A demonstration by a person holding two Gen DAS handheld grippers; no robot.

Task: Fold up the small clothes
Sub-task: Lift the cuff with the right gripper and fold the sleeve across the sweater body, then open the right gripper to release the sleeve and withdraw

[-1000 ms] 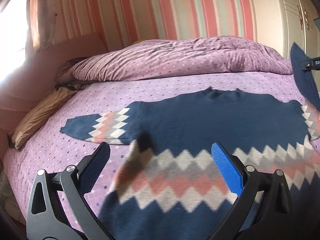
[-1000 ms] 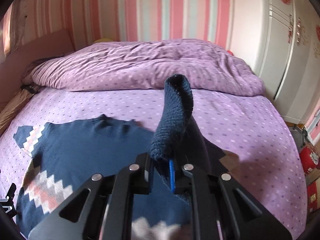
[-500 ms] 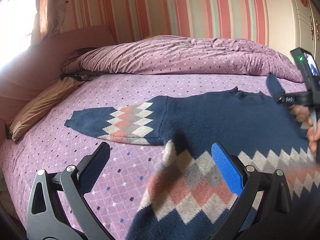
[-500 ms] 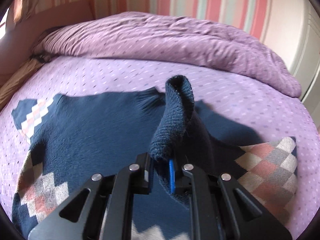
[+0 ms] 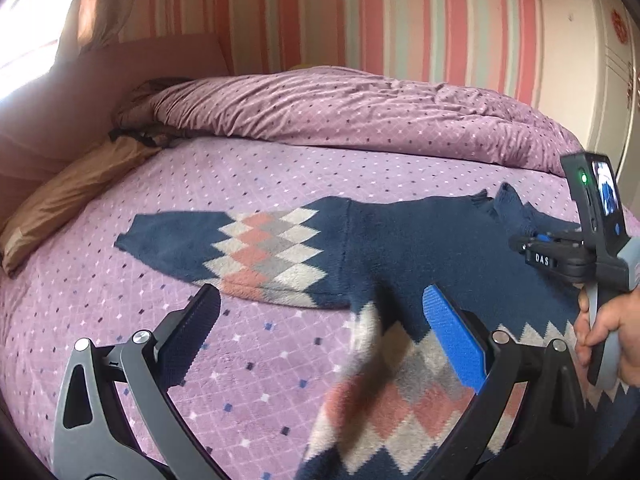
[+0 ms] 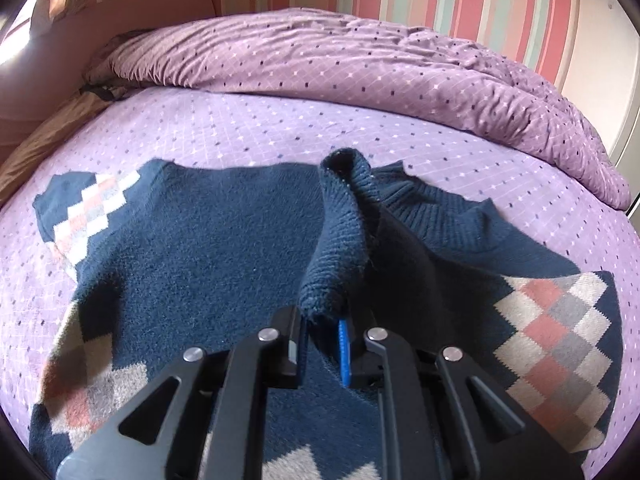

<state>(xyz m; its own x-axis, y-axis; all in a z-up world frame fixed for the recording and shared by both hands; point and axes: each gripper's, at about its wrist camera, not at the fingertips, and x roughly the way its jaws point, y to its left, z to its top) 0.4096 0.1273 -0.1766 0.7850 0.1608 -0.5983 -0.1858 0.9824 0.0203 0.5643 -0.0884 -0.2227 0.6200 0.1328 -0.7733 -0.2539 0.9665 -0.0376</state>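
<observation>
A navy sweater with pink, grey and white diamonds lies flat on the purple bedspread. Its left sleeve stretches out to the left. My left gripper hangs open above the sweater's left edge, just below that sleeve's armpit, with nothing between its fingers. My right gripper is shut on the ribbed cuff of the other sleeve, which it holds low over the sweater's chest by the collar. That sleeve's diamond part lies doubled at the right. In the left wrist view the right gripper shows at the right edge, held by a hand.
A bunched purple duvet lies across the far side of the bed. A brown pillow sits at the left by the pink headboard. A white wardrobe stands at the right, against the striped wall.
My right gripper has carried the cuff down and left, from above the bed's right side to low over the sweater's chest. My left gripper has slid left, toward the outstretched sleeve.
</observation>
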